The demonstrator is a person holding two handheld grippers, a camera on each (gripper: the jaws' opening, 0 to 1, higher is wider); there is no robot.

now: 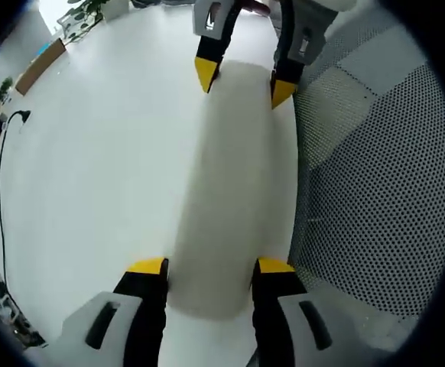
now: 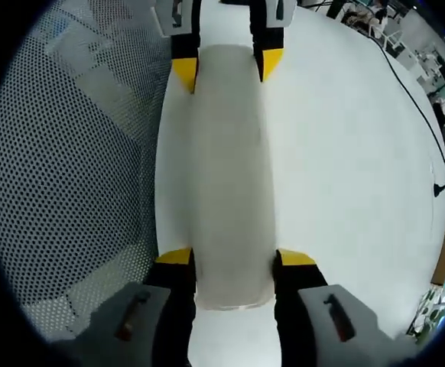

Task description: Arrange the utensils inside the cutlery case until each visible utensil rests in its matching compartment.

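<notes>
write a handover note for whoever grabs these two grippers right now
Left gripper: fingers straddle one end of the pale oblong case; whether they clamp it, I cannot tell.
Right gripper: the same at the opposite end, facing the left one.
Things: the case, probably the cutlery case, lies lengthwise between the grippers on the white table, beside a perforated grey mat.
Done: both grippers are lined up on the case.
Left: open it, probably, then sort each utensil into its compartment; no sorting can be confirmed yet.
</notes>
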